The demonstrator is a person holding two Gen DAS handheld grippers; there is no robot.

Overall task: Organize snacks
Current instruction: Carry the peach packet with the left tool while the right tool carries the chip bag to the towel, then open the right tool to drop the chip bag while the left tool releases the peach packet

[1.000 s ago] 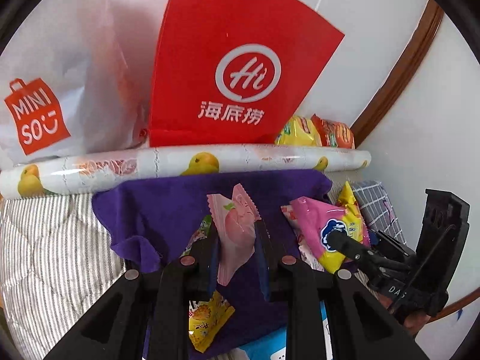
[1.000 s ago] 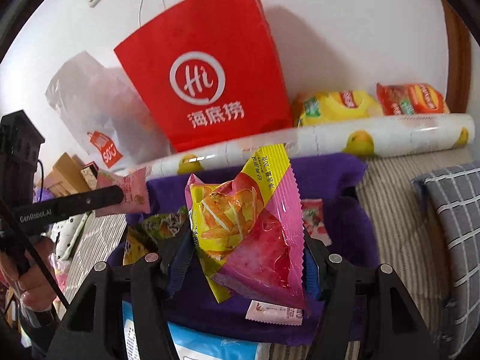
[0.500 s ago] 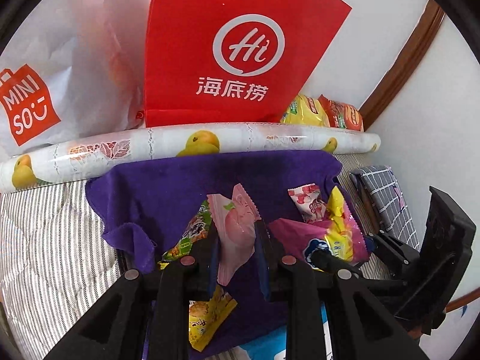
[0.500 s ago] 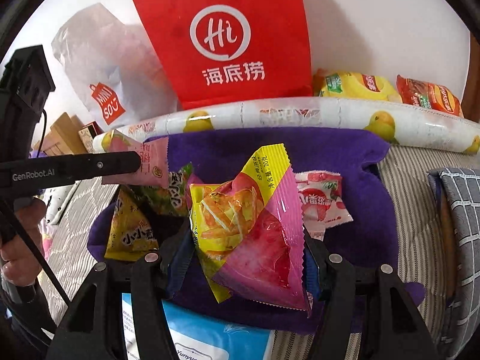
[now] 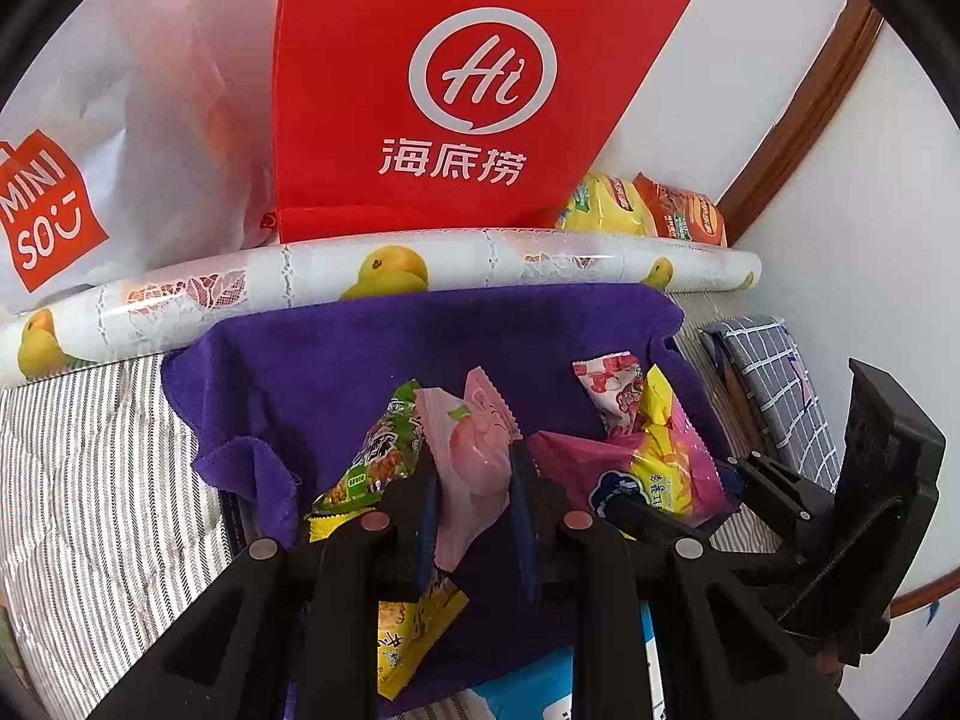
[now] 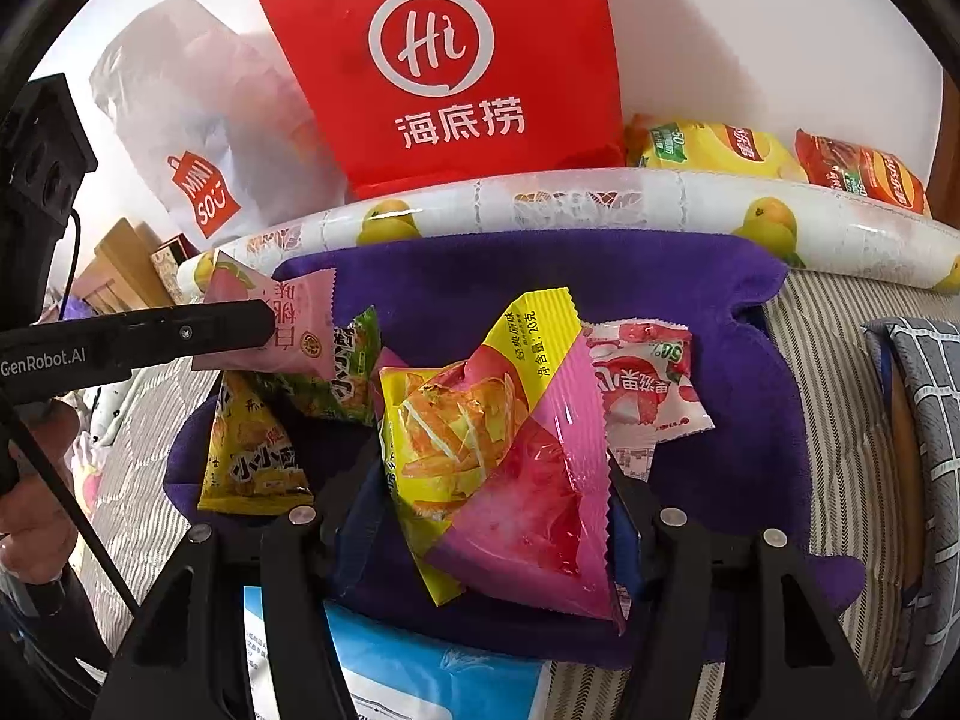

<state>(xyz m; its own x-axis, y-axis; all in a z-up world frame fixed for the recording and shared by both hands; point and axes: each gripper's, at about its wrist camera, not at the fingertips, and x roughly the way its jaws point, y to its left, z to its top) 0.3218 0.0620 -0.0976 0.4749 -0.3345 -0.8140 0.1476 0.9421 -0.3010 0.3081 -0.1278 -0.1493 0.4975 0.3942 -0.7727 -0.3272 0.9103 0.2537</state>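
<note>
Left hand-held gripper (image 5: 471, 483): closed on pale pink peach packet (image 5: 474, 450), packet pinched between both fingers and held above purple cloth (image 5: 360, 360). Same packet visible from right wrist view (image 6: 288, 330), raised over left part of cloth.

Right hand-held gripper (image 6: 492, 504): closed on pink-and-yellow chip packet (image 6: 498, 450), packet upright between fingers, above centre of cloth. Same unit seen from left wrist view (image 5: 636, 507), nose into packet over right part of cloth.

On purple cloth: green packet (image 6: 345, 372) and yellow packet (image 6: 252, 456) at left part, overlapping; strawberry packet (image 6: 642, 384) at right part, just beside held chip packet. Blue-and-white pouch (image 6: 432, 672) at near edge of cloth, partly under it.

Behind cloth: fruit-print roll (image 6: 600, 210) along far edge; red paper bag (image 6: 444, 60) and white plastic bag (image 6: 198, 138) beyond roll; yellow chip bag (image 6: 702, 147) and orange chip bag (image 6: 858, 168) beyond roll, right end. Cloth lying on striped bedding (image 5: 90, 480).

Progress, as judgement: early to middle stage. Two packets in hand, none seen sorted into a bag. Three loose packets left on cloth. Intended destination not evident.
</note>
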